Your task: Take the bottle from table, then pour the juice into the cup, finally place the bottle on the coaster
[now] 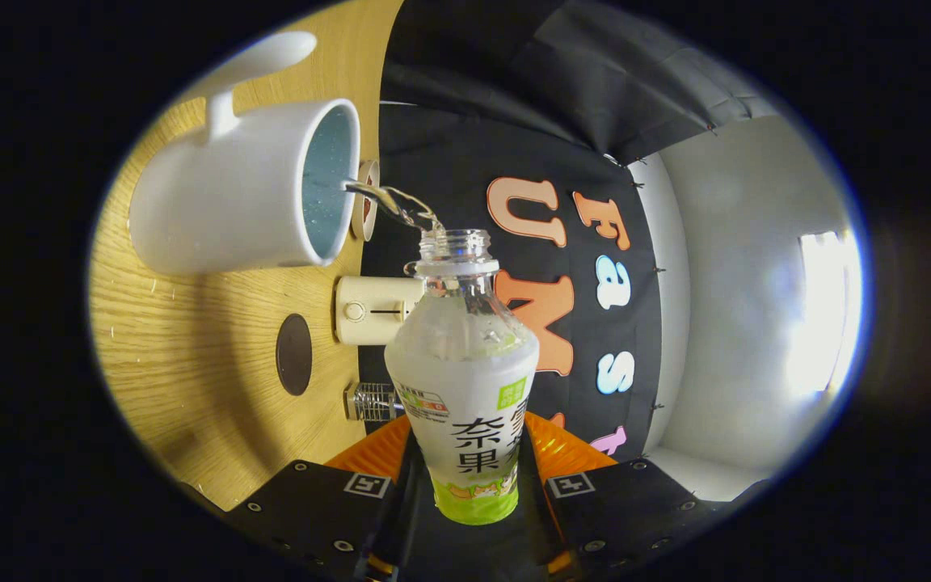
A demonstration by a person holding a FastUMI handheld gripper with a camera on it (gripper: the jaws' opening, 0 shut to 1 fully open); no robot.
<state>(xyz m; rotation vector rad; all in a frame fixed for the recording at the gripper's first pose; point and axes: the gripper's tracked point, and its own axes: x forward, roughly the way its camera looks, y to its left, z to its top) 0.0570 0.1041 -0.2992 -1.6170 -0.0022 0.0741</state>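
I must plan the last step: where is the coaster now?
In the gripper view the dark round coaster lies on the wooden table, beside the white cup, beyond the fingers holding the bottle.

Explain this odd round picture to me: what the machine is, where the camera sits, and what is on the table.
This is no robot arm. A person carries a hand-held claw with two fingers, and a fisheye camera rides on it, looking forward along those fingers. The picture looks sideways because the claw is tipped over for pouring. Both fingers press on a plastic juice bottle with its cap off. Liquid runs from its mouth into a white mug standing on the wooden table. Beyond the mug, on the table, lie a dark round coaster, a small cream box with a dial, a little clear container and another round thing that I cannot identify.
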